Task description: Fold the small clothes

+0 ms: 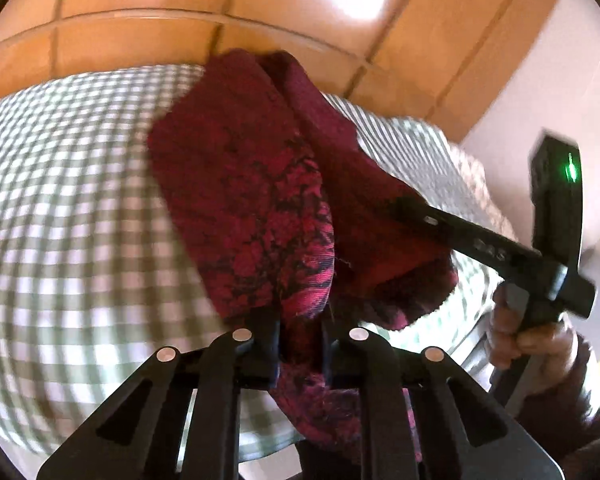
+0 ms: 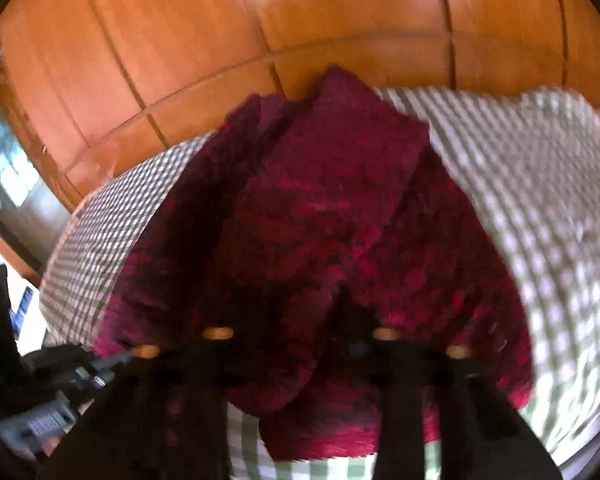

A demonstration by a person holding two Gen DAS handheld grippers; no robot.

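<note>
Crimson garment [image 1: 256, 216] – black-mottled, ribbed knit, bunched in folds over the checked cloth [image 1: 68, 208]; left gripper [image 1: 300, 344] and right gripper [image 1: 400, 202] both pinch its fabric.

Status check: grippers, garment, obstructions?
Left gripper shut on dark red patterned knit garment. Right gripper shut on same. Green-white checked cloth beneath; nothing blocking.

The support surface is a table covered by a green-and-white checked tablecloth [image 1: 72, 208]. A dark red patterned garment [image 1: 244, 200] lies on the cloth, running from the near edge toward the far edge. In the right wrist view, the cloth [image 2: 540, 208] shows left and right of the garment [image 2: 332, 208].
</note>
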